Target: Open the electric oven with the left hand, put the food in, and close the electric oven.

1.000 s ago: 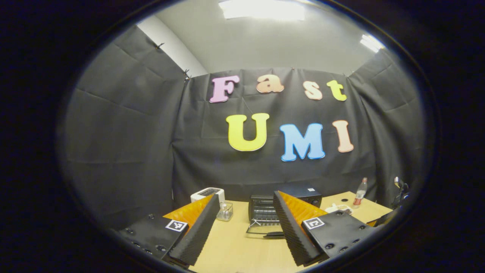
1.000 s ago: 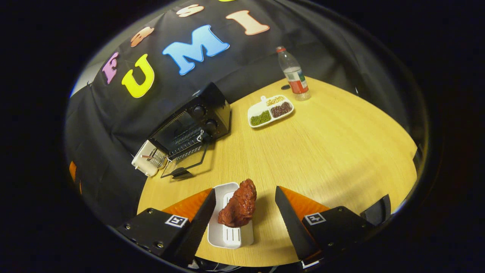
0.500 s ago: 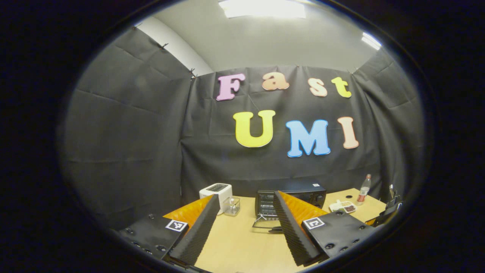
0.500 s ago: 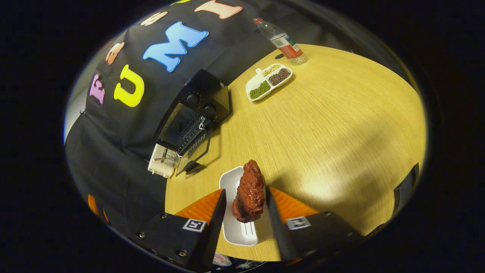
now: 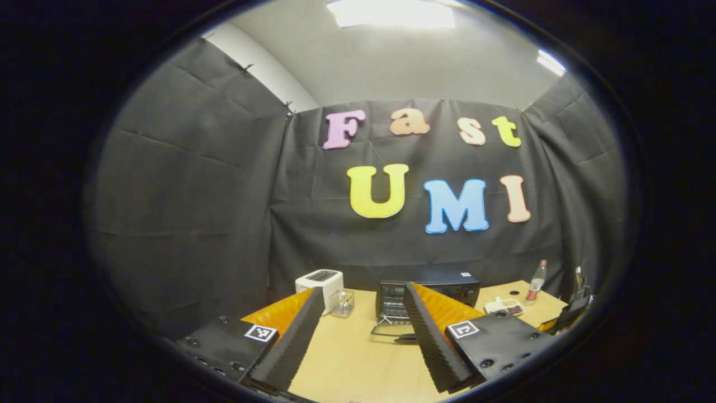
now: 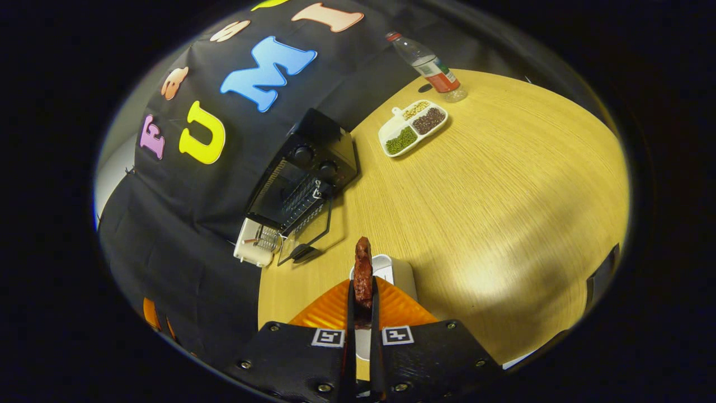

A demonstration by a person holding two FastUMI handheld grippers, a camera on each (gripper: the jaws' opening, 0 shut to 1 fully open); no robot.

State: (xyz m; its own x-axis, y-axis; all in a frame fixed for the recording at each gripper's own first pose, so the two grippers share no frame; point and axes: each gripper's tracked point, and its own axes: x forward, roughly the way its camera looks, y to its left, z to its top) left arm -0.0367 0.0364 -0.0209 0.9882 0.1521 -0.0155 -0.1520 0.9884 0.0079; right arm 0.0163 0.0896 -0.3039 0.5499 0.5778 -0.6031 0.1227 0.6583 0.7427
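Right gripper is clenching the meat between both fingers, holding it over the white tray on the table. Oven is sitting at the table's back edge with its door lying open, well apart from the meat. Left gripper is hanging released, jaws wide, facing the oven from afar.

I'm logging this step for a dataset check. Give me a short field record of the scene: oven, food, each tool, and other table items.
oven: black electric oven, glass door folded down open
food: reddish-brown meat piece, above white rectangular tray
right tool: shut on the meat
left tool: open, empty, facing oven
other: white toaster, divided bean dish, plastic bottle
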